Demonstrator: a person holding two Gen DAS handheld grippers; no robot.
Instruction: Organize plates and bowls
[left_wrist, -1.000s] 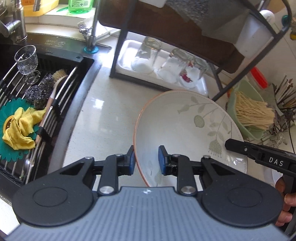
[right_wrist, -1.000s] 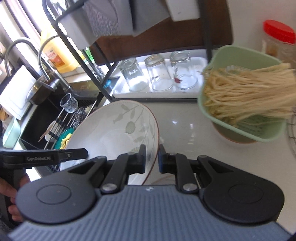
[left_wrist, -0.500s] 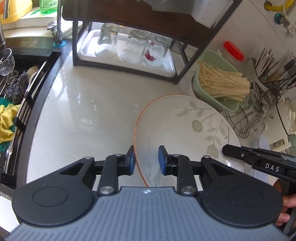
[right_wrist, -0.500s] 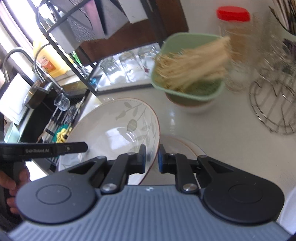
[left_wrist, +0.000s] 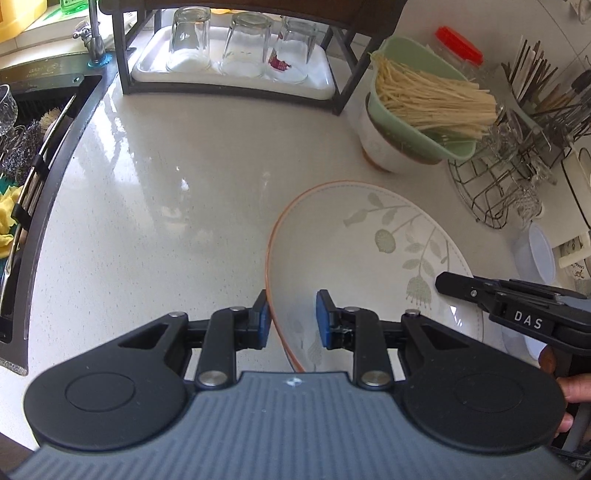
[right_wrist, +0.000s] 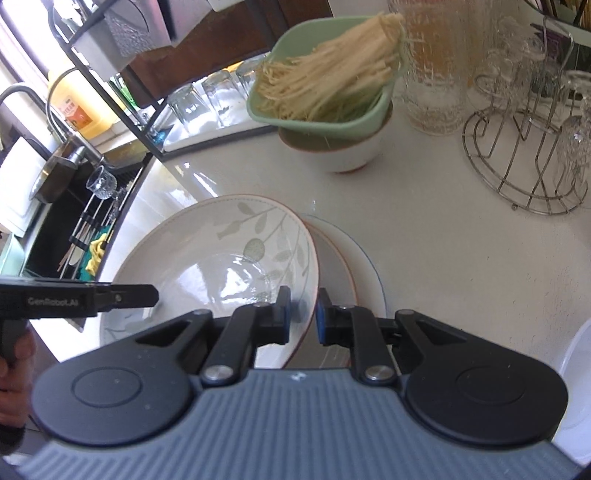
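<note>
Left gripper (left_wrist: 291, 314) is clamped on the near left rim of the leaf-patterned plate (left_wrist: 369, 266). Right gripper (right_wrist: 303, 314) is clamped on the opposite rim. The plate is held tilted above the white countertop (left_wrist: 166, 184), over a stack of plates (right_wrist: 354, 266). A green strainer of noodles (right_wrist: 332, 92) sits in a white bowl (right_wrist: 343, 155) beyond.

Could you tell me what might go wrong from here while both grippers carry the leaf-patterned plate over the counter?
1. The leaf-patterned plate is held only by its rim, left gripper on one side and right gripper on the other; uneven motion could twist it loose.
2. It hangs tilted above the stacked plates; a hard landing could chip them.
3. The bowl with the green noodle strainer stands close by.
</note>
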